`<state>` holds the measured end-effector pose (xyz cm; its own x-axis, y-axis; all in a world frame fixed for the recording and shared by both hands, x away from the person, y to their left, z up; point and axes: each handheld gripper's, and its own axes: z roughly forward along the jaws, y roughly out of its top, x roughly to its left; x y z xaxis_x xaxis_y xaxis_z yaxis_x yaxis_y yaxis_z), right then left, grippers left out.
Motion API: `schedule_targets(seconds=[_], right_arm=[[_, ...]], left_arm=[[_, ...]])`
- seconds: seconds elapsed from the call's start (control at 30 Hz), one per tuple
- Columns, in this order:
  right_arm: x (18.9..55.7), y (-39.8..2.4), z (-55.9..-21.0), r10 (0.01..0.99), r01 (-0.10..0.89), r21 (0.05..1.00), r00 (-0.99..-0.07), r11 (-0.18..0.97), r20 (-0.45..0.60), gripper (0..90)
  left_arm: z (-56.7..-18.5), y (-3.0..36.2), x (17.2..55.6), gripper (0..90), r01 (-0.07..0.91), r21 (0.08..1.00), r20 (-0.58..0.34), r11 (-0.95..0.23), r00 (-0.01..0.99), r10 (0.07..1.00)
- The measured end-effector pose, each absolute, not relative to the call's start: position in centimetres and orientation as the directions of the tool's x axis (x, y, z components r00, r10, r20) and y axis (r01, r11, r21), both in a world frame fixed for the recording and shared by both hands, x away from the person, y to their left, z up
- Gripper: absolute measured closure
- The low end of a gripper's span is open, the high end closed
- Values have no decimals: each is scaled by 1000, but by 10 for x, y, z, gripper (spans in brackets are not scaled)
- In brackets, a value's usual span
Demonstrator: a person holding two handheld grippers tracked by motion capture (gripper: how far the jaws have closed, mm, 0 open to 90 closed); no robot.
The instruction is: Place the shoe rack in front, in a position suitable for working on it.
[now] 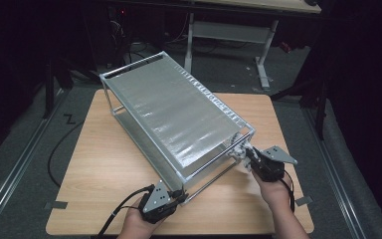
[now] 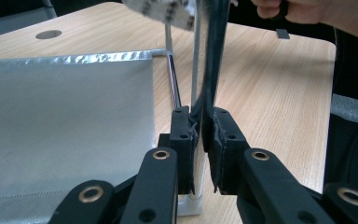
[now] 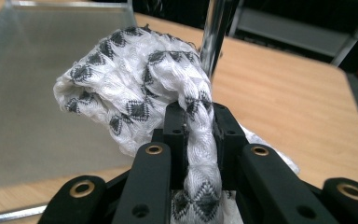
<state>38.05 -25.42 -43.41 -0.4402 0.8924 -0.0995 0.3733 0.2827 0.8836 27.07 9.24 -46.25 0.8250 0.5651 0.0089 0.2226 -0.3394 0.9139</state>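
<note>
**Wood table, metal rack, cloth at its corner**

Wooden table (image 1: 104, 164) carried a silver two-tier rack (image 1: 171, 112) set askew. Left gripper (image 1: 175, 195) had its fingers clamped on the rack's near corner post (image 2: 197, 70), steadying it. Right gripper (image 1: 246, 153), reaching in from the right, held its fingers pinched on a patterned white cloth (image 3: 135, 79) bunched against the right corner post. Wiping looked underway; most of the frame apparently remained.

Metal rack (image 1: 176, 117) sitting angled on wooden table (image 1: 99, 169), left gripper (image 1: 178, 195) clamping the rack's near corner post, right gripper (image 1: 246, 151) pressing a white patterned cloth (image 1: 238, 145) against the rack's right corner, cables trailing behind both grippers.
</note>
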Motion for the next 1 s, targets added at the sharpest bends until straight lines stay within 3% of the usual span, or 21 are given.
schedule_targets(seconds=[0.4, 0.5, 1.0], right_arm=[[394, -246, -477, 882, 501, 793, -463, 347, -94, 789], [397, -245, -484, 884, 537, 779, -465, 324, -48, 787], [398, -246, -484, 880, 535, 778, -472, 329, -48, 789]], left_arm=[[-463, 92, 271, 812, 224, 914, 7, -337, 823, 568], [-463, 92, 271, 811, 224, 915, 7, -335, 823, 568], [-463, 92, 270, 811, 229, 914, 4, -334, 819, 574]])
